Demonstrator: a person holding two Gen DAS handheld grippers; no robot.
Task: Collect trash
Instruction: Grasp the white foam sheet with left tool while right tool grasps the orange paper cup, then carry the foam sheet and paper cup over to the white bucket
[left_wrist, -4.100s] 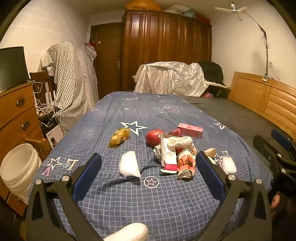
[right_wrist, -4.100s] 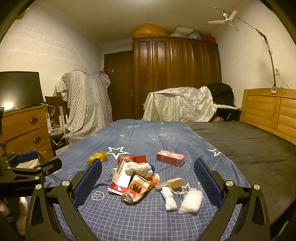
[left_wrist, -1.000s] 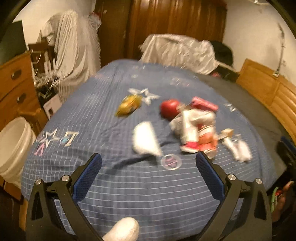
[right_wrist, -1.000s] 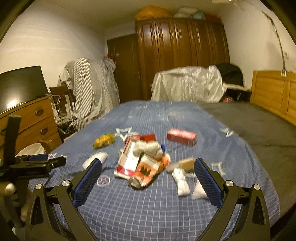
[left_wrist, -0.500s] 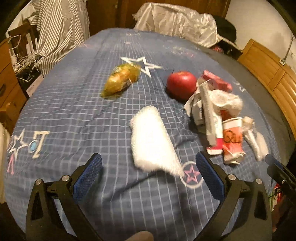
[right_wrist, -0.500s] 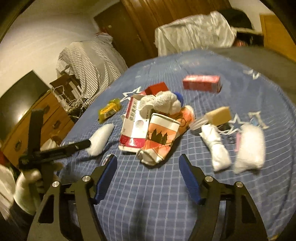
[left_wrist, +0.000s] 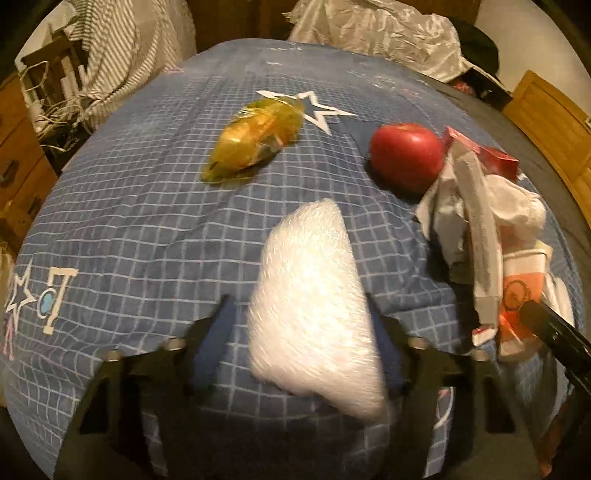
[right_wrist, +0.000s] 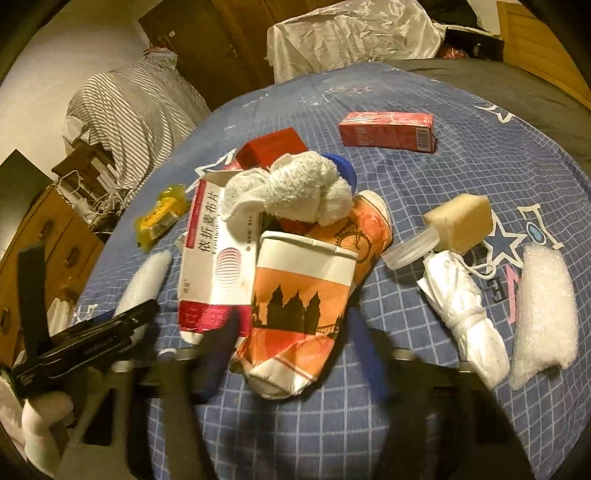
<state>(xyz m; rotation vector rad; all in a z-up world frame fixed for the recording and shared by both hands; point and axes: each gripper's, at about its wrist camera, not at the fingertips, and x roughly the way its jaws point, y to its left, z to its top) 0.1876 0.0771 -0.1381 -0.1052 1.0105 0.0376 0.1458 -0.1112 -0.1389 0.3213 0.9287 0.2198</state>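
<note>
Left gripper (left_wrist: 303, 332) straddles the foam wad (left_wrist: 314, 306) on the bed (left_wrist: 129, 221), right gripper (right_wrist: 291, 347) the crushed cup (right_wrist: 299, 306); both sets of jaws are apart, nothing clamped. Squeeze gently at mid-body, then lift straight up so neighbours stay put

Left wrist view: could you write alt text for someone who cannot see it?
A handheld left gripper closes around a white foam wrap lying on a blue checked bedspread. Beyond lie a yellow snack packet, a red apple and a heap of crumpled cartons.
</note>
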